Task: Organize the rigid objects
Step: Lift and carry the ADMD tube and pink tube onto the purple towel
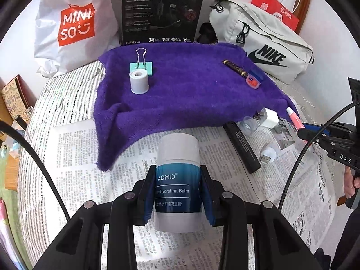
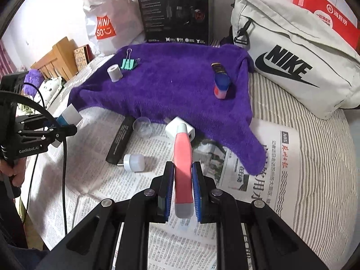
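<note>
Gripping the ADMD balm jar mid-label just short of the purple towel, the left gripper pinches it; it looks rigid, smooth and likely slippery, while the right gripper clamps a stiff pink tube.

Black box top cut off by frame edge; newspaper print too small to read; red bag half hidden behind Nike bag.

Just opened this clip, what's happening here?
A person holds a gripper in each hand over a newspaper-covered bed. The left gripper is clamped on a balm bottle; the right gripper grips a pink tube. On the purple towel already sit a binder clip, a small spool and two other items.
</note>
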Tool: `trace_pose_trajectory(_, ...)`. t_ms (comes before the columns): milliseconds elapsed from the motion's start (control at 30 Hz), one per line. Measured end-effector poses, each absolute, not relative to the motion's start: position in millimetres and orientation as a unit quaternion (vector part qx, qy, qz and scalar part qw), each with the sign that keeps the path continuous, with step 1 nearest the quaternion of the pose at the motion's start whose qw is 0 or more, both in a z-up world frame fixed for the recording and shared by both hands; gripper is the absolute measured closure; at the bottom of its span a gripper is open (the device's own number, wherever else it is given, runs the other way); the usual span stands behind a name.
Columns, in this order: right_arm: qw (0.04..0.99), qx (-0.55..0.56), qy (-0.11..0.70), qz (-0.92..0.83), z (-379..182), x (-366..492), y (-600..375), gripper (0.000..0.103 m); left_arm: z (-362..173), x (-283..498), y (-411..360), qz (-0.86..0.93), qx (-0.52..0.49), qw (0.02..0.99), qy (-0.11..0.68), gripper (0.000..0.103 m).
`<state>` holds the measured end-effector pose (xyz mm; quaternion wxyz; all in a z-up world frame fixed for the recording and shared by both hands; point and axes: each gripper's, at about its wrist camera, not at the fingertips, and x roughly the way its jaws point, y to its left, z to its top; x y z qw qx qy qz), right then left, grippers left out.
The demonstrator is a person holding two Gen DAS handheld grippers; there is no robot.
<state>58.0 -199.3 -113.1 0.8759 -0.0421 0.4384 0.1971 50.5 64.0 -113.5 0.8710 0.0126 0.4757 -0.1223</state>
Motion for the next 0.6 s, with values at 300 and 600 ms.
trace_pose_trajectory(300,0.882,-0.039,0.427,0.197,-96.6,73.9,-199.9,0.087,-94.3,61.3,72.1,-0.121,0.012,0.878,0.463,0.069)
trace_pose_trajectory(600,0.882,-0.045,0.425,0.197,-87.4,108.3,-198.3,0.087,-83.8,87.5,76.8,-0.12,0.01,0.881,0.458,0.069)
